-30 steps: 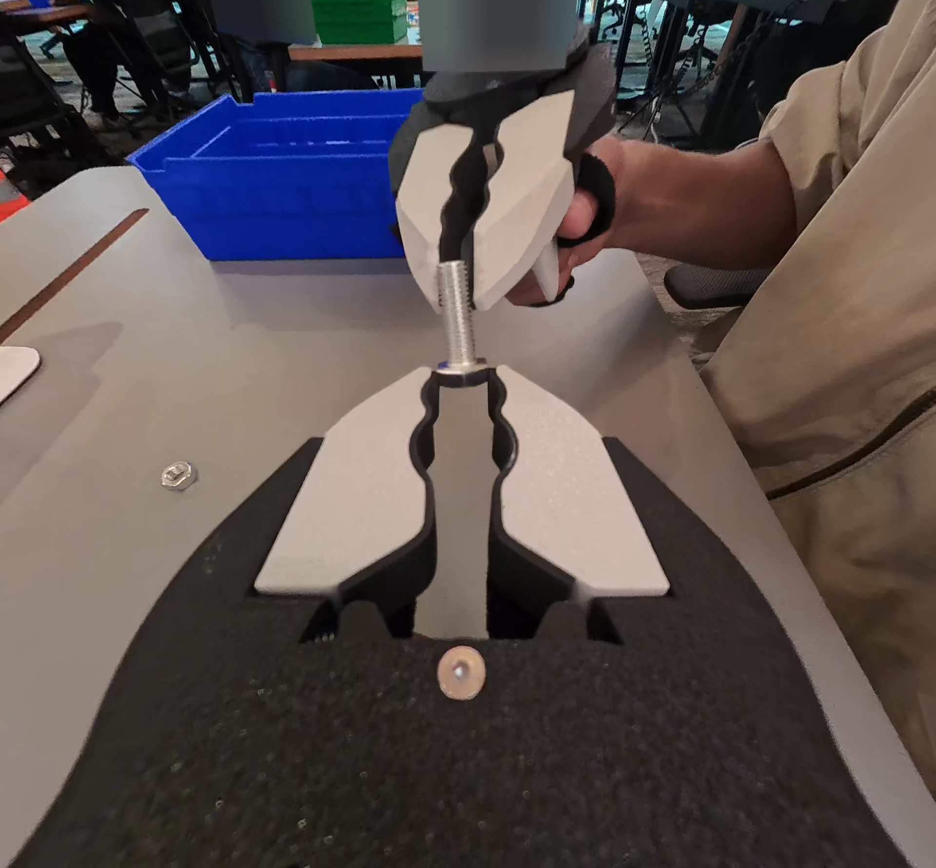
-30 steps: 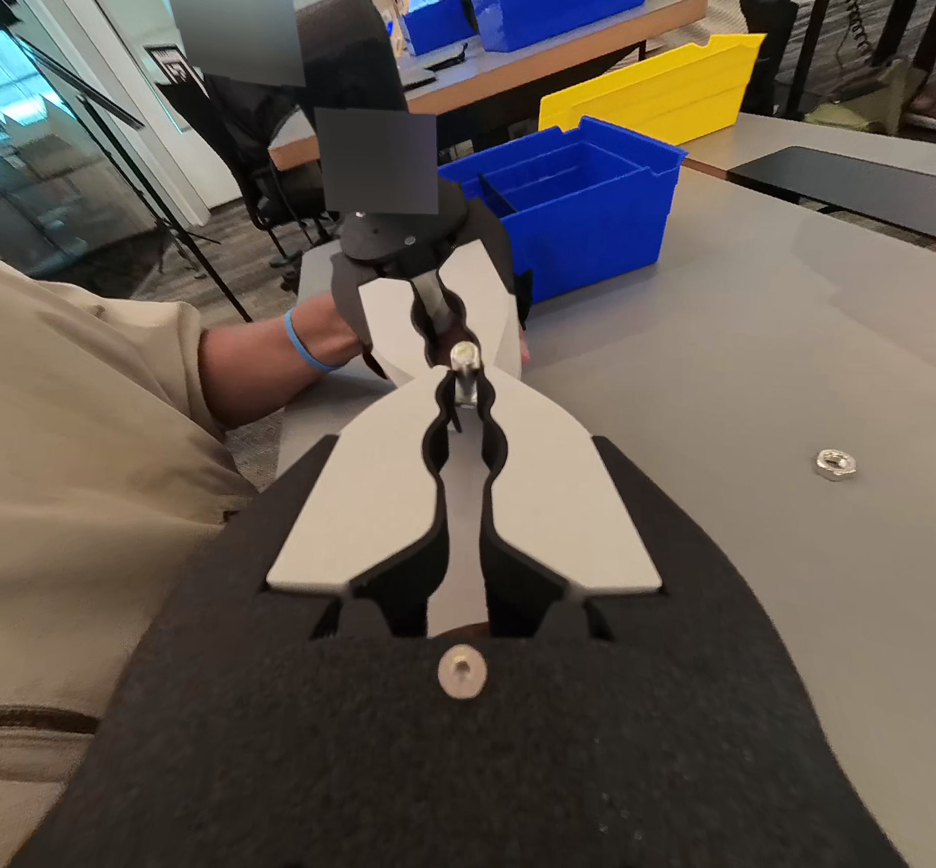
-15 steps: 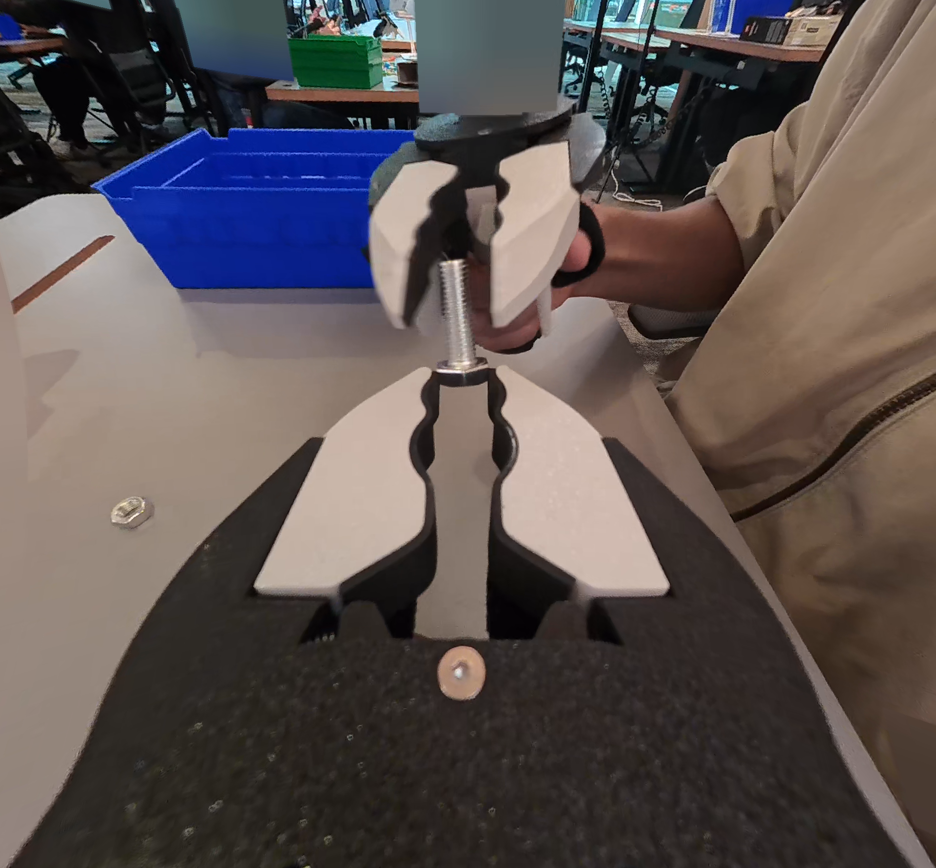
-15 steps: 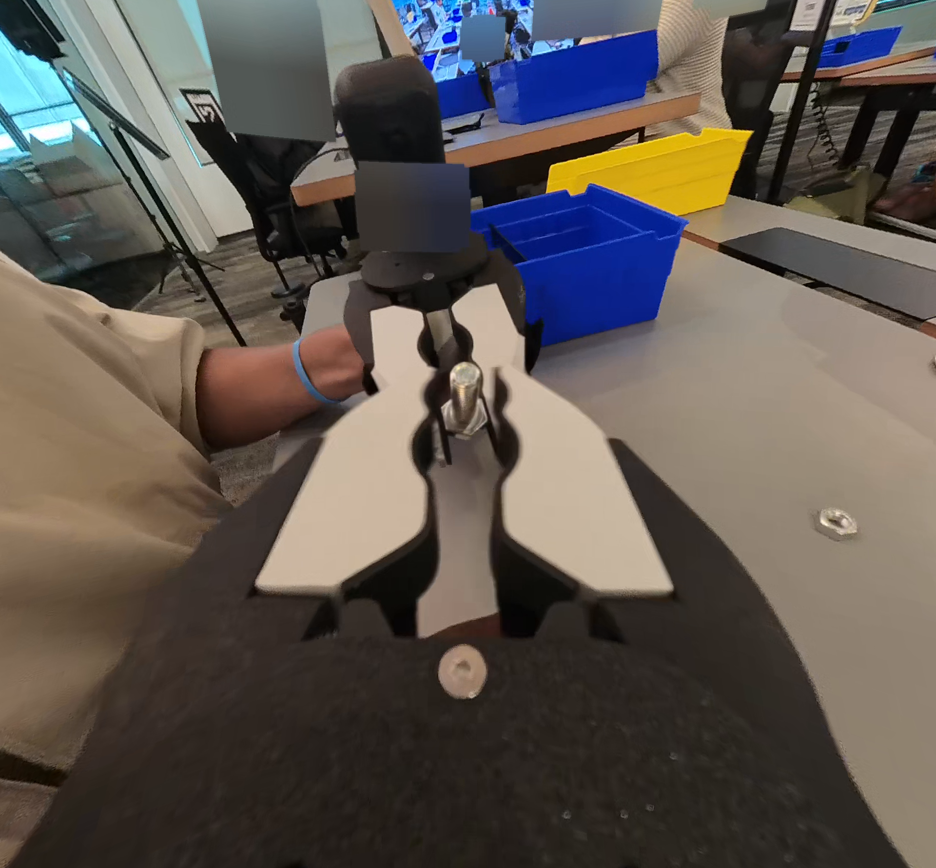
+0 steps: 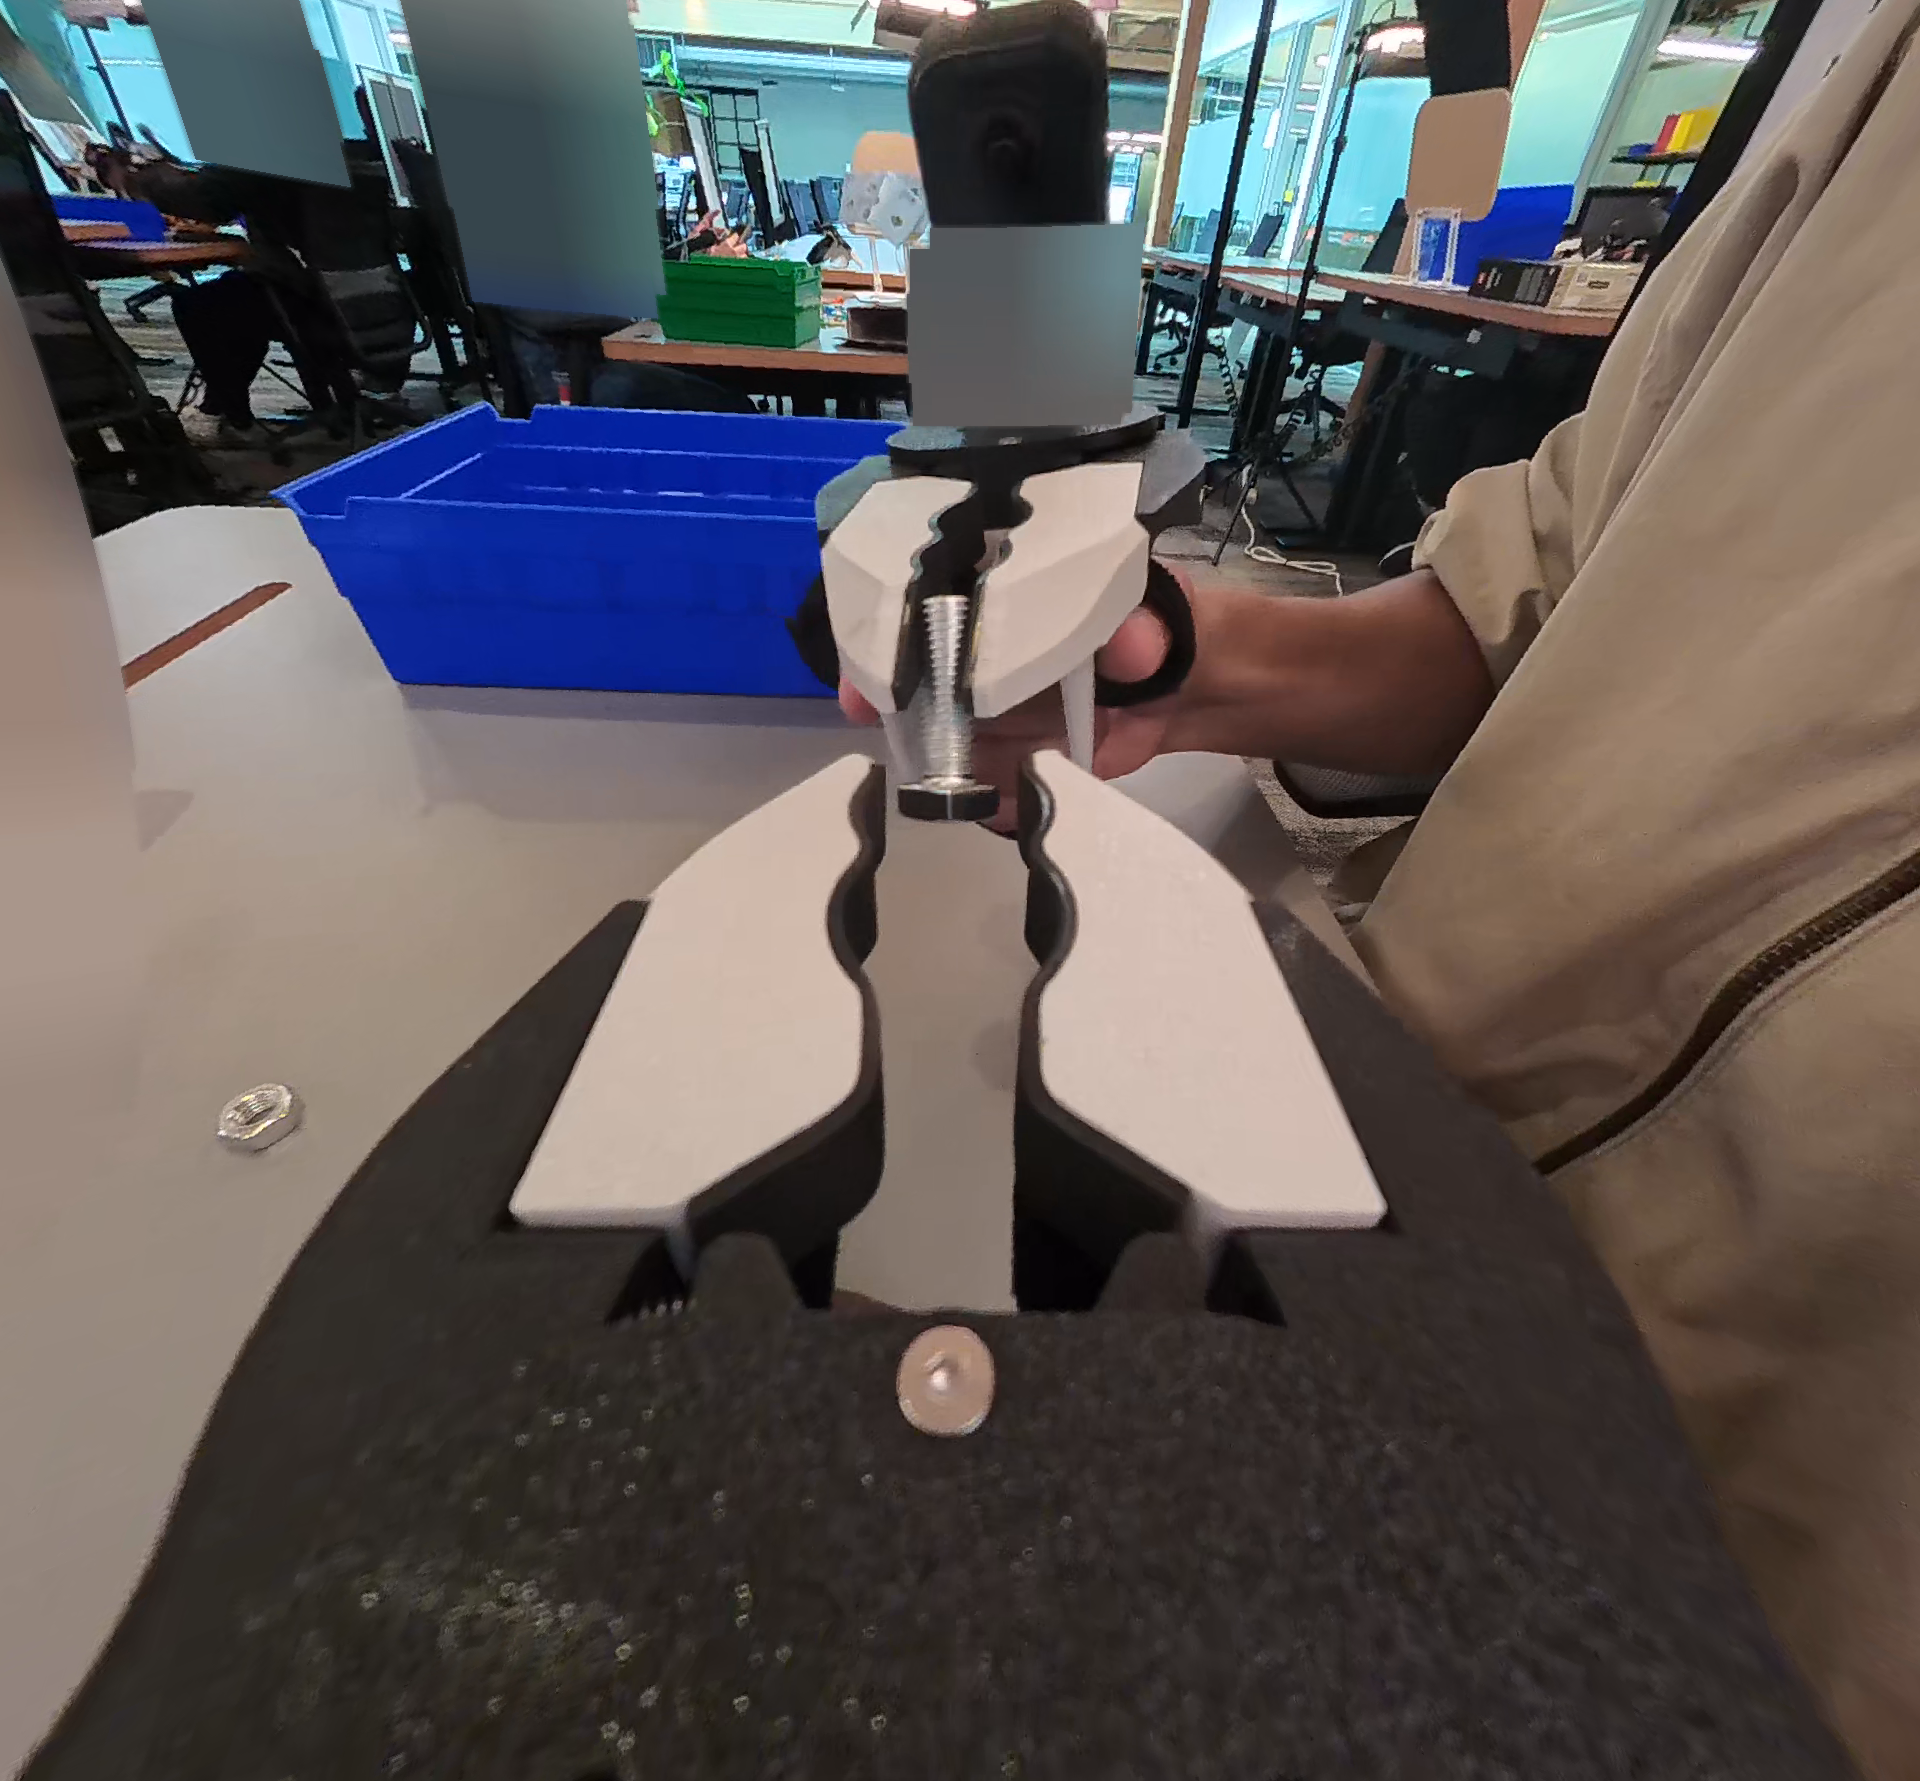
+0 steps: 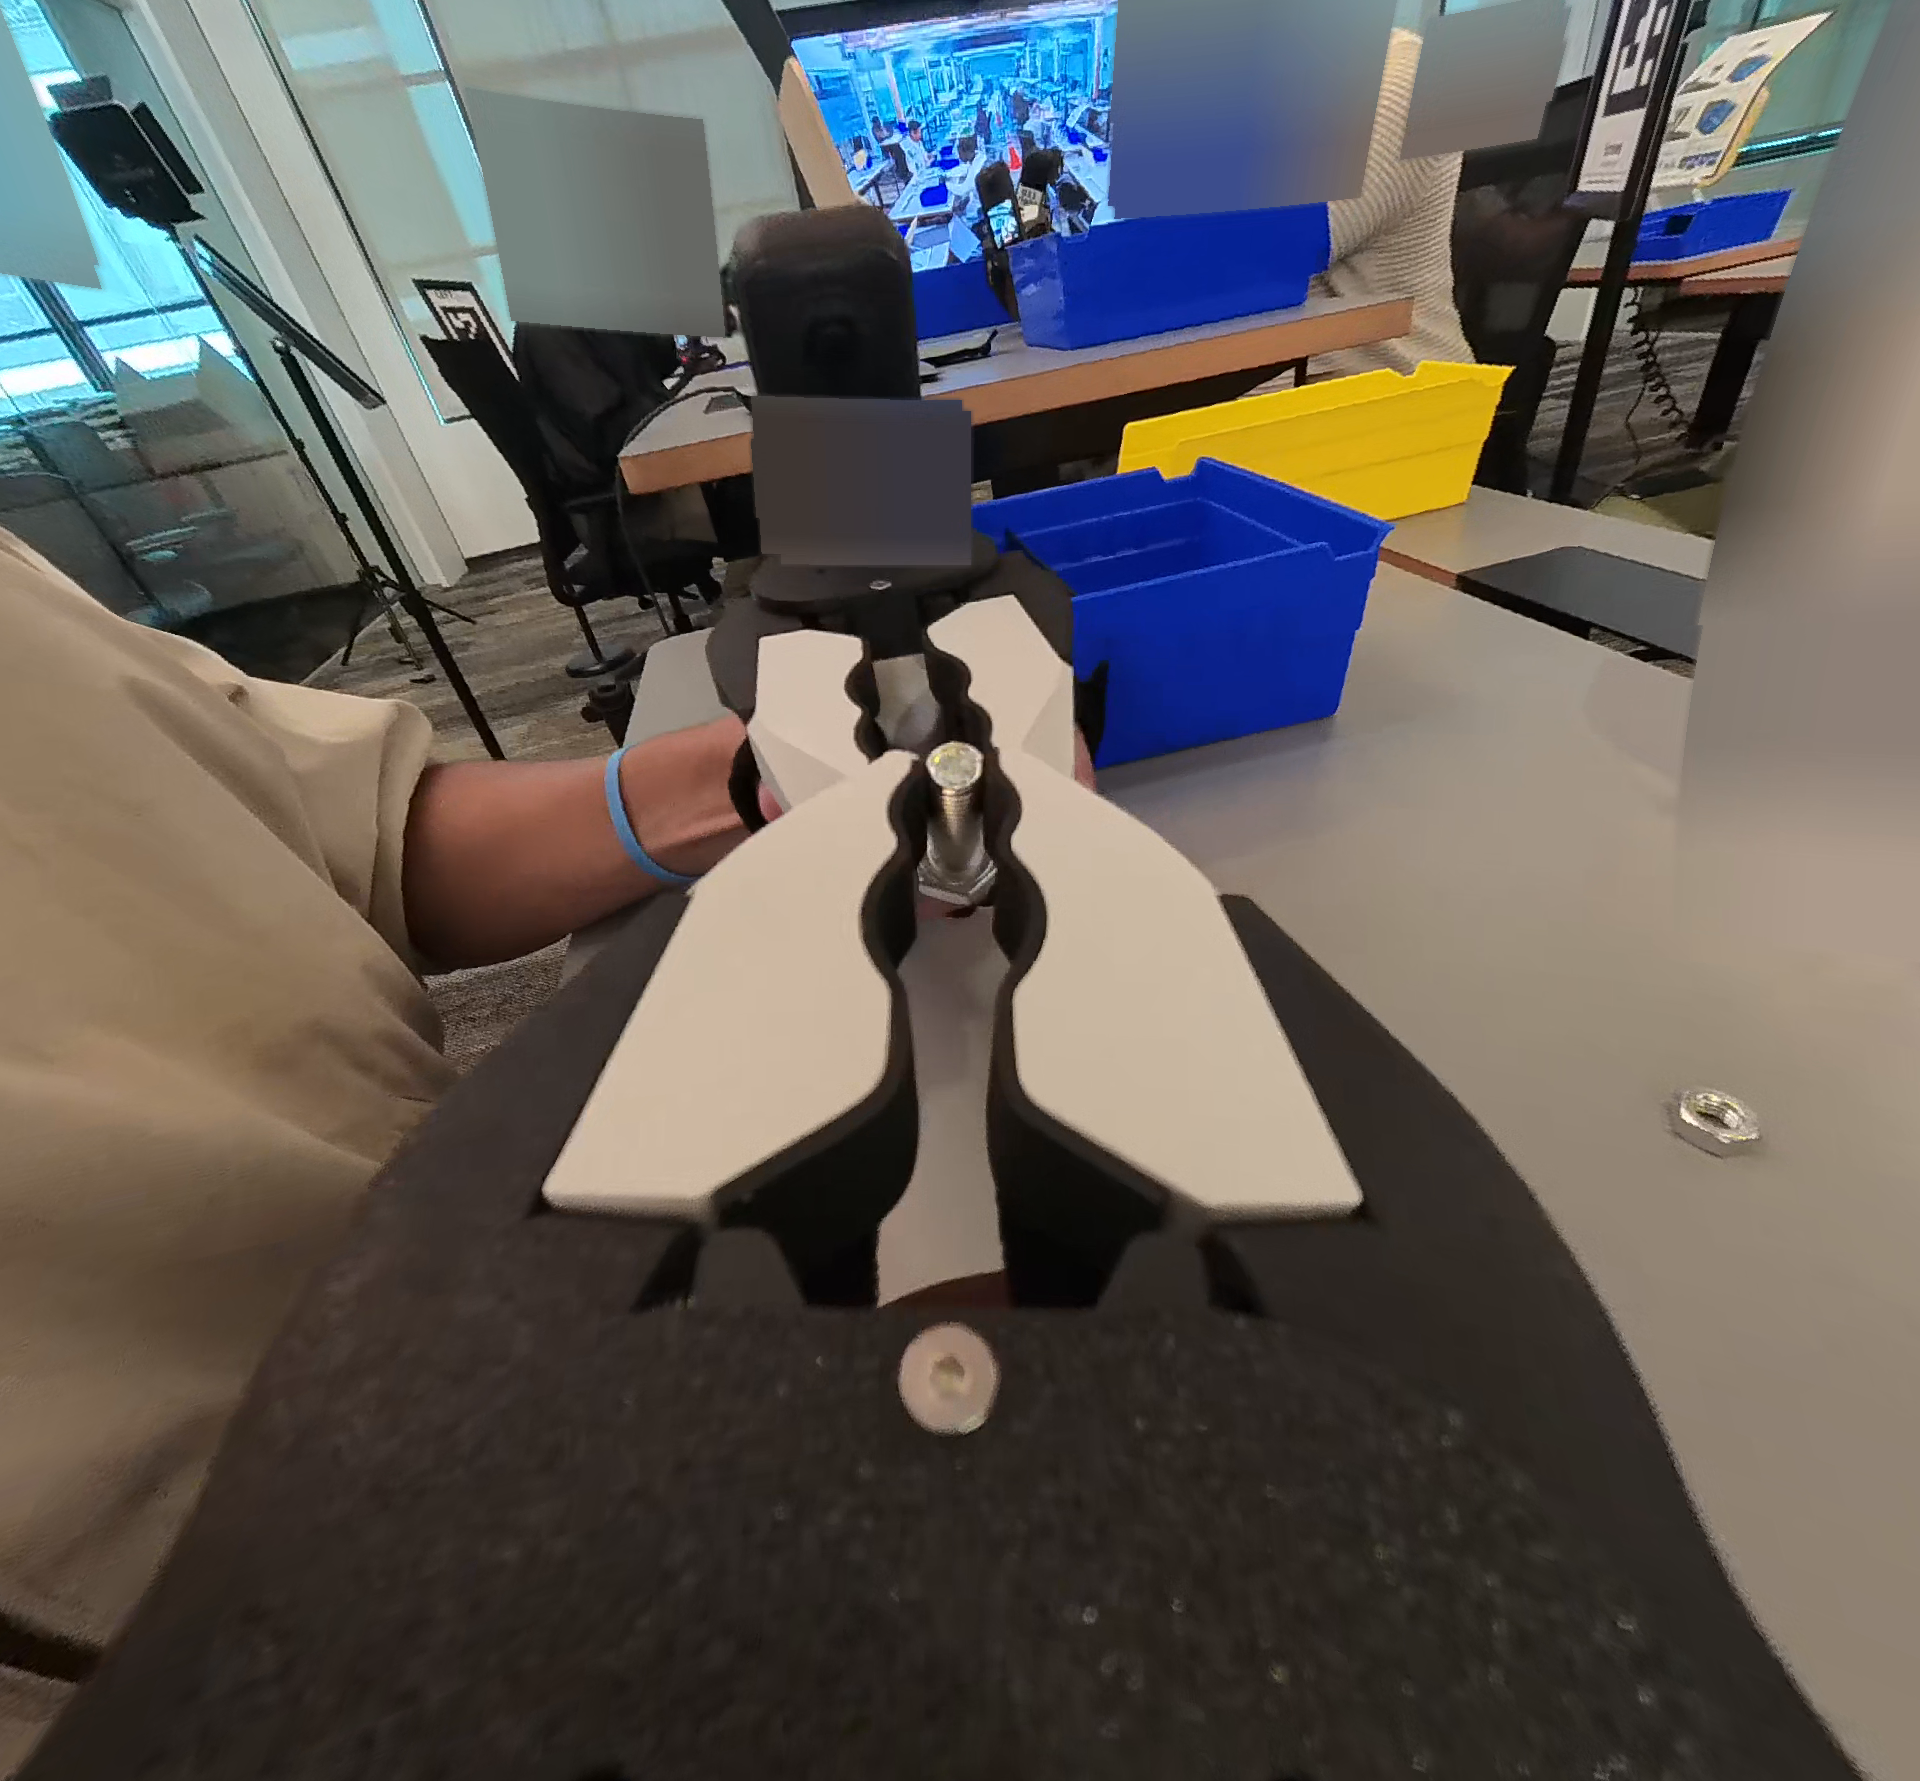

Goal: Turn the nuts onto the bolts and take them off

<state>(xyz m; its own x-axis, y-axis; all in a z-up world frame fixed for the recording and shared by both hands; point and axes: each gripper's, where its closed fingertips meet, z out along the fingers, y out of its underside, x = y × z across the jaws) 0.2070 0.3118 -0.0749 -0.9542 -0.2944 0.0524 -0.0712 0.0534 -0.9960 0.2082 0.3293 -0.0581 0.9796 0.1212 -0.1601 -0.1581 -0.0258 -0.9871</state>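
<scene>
In the left wrist view, the left gripper (image 5: 948,781) is standing spread apart, low in the middle of the frame. Its fingers (image 5: 727,993) are not touching anything. Just above them, the right gripper (image 5: 940,692) is pinching a shiny bolt (image 5: 943,692). A nut (image 5: 943,801) is sitting at the bottom end of the bolt, between the left gripper's tips. A loose nut (image 5: 260,1115) is lying on the gray table (image 5: 343,858) at the lower left. A blue bin (image 5: 582,547) is sitting behind.

In the right wrist view, the right gripper (image 6: 954,796) is squeezing the bolt (image 6: 954,817) in the middle of the frame. The nut (image 6: 954,877) is sitting low on it. The left gripper (image 6: 914,734) is standing open behind. The loose nut (image 6: 1714,1118) is lying at the right.
</scene>
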